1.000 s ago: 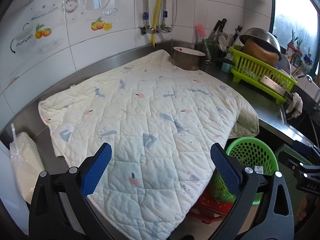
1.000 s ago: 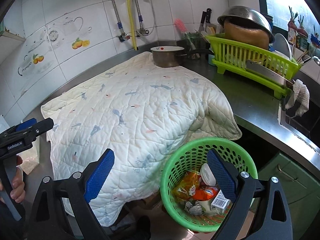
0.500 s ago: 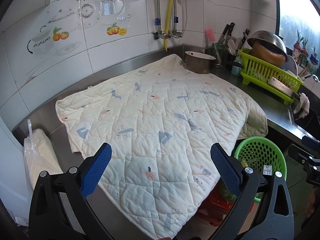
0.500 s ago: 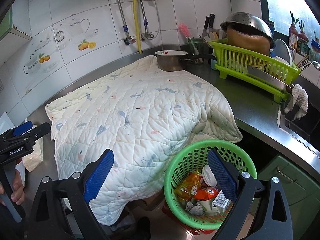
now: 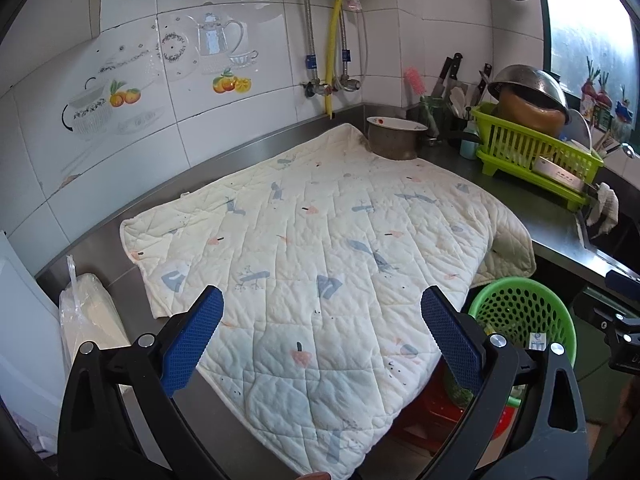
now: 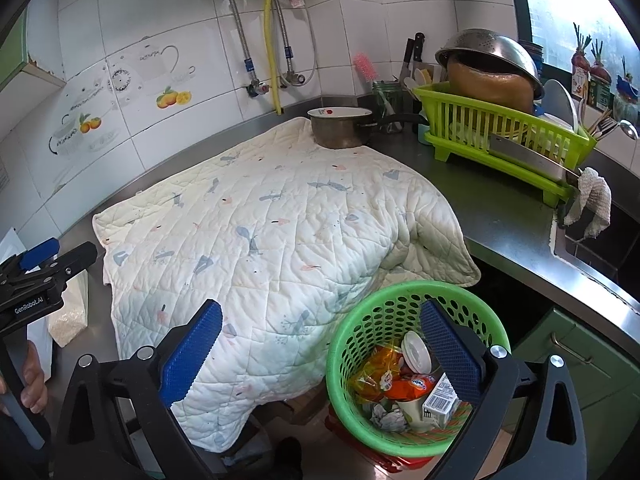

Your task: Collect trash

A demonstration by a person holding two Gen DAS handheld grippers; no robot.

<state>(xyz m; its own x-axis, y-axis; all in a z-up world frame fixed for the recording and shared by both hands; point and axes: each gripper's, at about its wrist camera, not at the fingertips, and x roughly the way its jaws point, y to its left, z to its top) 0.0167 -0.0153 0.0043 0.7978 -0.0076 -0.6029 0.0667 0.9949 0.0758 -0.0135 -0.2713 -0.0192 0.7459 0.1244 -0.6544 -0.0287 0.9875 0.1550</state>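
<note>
We look along our two handheld grippers at a steel kitchen counter (image 5: 560, 236) set in a tiled corner; at the far left a clear plastic bag (image 5: 86, 320) of pale grains stands on the counter, just beside the edge of a cream quilted cloth (image 5: 320, 248) printed with small blue and pink shapes; the cloth covers most of the counter and hangs over its front edge; our left gripper (image 5: 320, 336) hovers above the near part of the cloth, its blue pads spread wide with nothing between them; in the right wrist view the same gripper (image 6: 48, 264) shows at the left edge, held by a hand (image 6: 32, 384); at the back of the cloth a metal pot (image 6: 340, 128) rests on its far edge; our right gripper (image 6: 320, 352) has its jaws opening and almost fully apart, empty, its right pad above the rim of the green basket (image 6: 360, 316); the basket sits below the counter's front edge, beside the hanging cloth, and holds the collected trash (image 6: 404, 384): orange wrappers, a white lid, a small carton and crumpled paper; to the right on the counter stands a lime-green dish rack (image 6: 504, 136) topped by an upturned metal colander (image 6: 484, 48); a white rag (image 6: 592, 204) hangs at the sink edge on the far right.
</note>
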